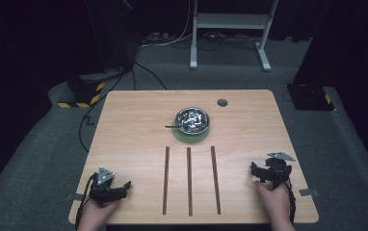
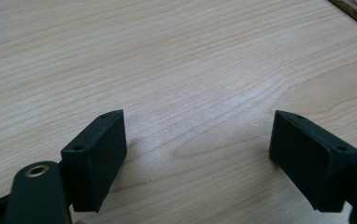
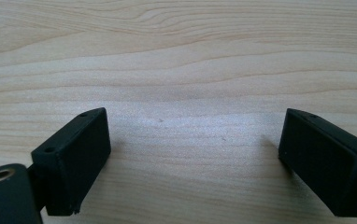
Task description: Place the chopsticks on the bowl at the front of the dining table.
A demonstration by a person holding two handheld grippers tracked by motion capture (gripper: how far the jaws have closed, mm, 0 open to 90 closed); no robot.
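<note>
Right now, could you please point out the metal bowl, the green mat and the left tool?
metal bowl (image 1: 192,119), high view, its inside.
green mat (image 1: 190,137), high view, near edge.
left tool (image 1: 124,186), high view, between its open jaws.

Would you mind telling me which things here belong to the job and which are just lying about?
Job: metal bowl with a dark utensil on a green mat; left gripper and right gripper, both open.

Lying about: three dark strips, white stand, floor cables.

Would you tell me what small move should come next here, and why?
Probably one gripper should move forward toward the metal bowl. Both the left gripper and the right gripper rest open and empty at the near edge of the table, while the bowl sits on a green mat well beyond them.
</note>
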